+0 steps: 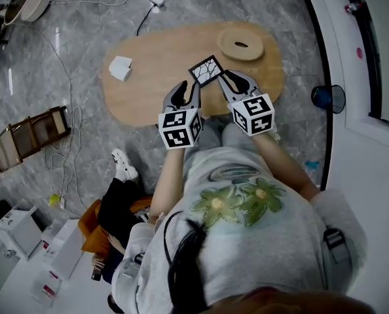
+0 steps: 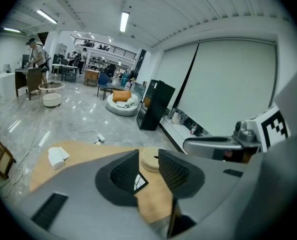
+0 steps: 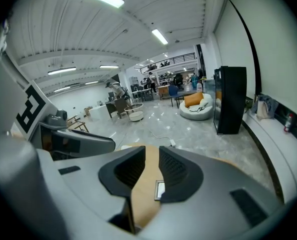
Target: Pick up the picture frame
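Observation:
The picture frame (image 1: 206, 69), black-edged with a white cracked-line print, lies flat on the oval wooden table (image 1: 148, 77) near its front edge. My left gripper (image 1: 183, 91) hovers just short of the frame's near-left side, and my right gripper (image 1: 232, 84) is close to its right side. Neither touches it. In the left gripper view one corner of the frame (image 2: 139, 182) shows through the gap of the left gripper (image 2: 148, 160), whose jaws stand apart. The right gripper (image 3: 151, 156) is also open, with the frame (image 3: 159, 189) peeking from behind its right jaw.
A round wooden disc with a slot (image 1: 241, 44) lies at the table's far right, and a white folded object (image 1: 120, 67) at its left. Cables (image 1: 63, 77) trail over the grey floor. A wooden rack (image 1: 24, 136) stands to the left, a blue object (image 1: 323, 98) to the right.

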Tool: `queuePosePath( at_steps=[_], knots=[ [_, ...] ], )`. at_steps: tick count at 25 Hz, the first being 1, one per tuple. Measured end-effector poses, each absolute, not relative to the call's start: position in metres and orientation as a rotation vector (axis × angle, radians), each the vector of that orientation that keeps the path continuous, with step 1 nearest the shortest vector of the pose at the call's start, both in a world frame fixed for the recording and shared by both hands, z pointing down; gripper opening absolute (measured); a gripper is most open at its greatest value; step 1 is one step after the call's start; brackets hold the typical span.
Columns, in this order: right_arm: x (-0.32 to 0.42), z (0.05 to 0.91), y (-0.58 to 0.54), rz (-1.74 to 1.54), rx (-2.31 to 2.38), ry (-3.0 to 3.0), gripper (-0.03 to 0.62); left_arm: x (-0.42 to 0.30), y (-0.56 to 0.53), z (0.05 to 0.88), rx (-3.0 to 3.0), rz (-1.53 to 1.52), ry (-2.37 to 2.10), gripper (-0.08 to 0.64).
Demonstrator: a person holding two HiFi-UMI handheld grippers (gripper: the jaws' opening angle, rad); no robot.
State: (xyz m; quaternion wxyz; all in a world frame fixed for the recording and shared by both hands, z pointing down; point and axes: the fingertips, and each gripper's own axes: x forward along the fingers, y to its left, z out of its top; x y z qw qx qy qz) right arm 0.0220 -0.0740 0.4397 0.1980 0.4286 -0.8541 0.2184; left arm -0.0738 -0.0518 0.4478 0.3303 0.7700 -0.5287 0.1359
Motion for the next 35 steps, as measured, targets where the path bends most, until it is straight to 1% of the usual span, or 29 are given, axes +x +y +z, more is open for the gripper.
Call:
queuePosePath(
  at_steps=[15,19,29,35],
  knots=[
    [0.016,0.482,-0.086,0.65,1.15,-2.31,0.075,-0.081,-0.059,0.49,1.903,0.362,-1.353,0.132],
    [0.015,0.494,-0.089,0.635,1.124,-2.288,0.085,-0.081,-0.063,0.505,1.876,0.365,-1.337,0.132],
    [0.028,0.519,-0.093,0.653,1.103,-2.238,0.094,-0.077,-0.067,0.531,1.805,0.364,-1.324,0.132],
    [0.033,0.534,-0.101,0.671,1.089,-2.214,0.094,-0.075,-0.07,0.549,1.766,0.375,-1.318,0.146]
  ],
)
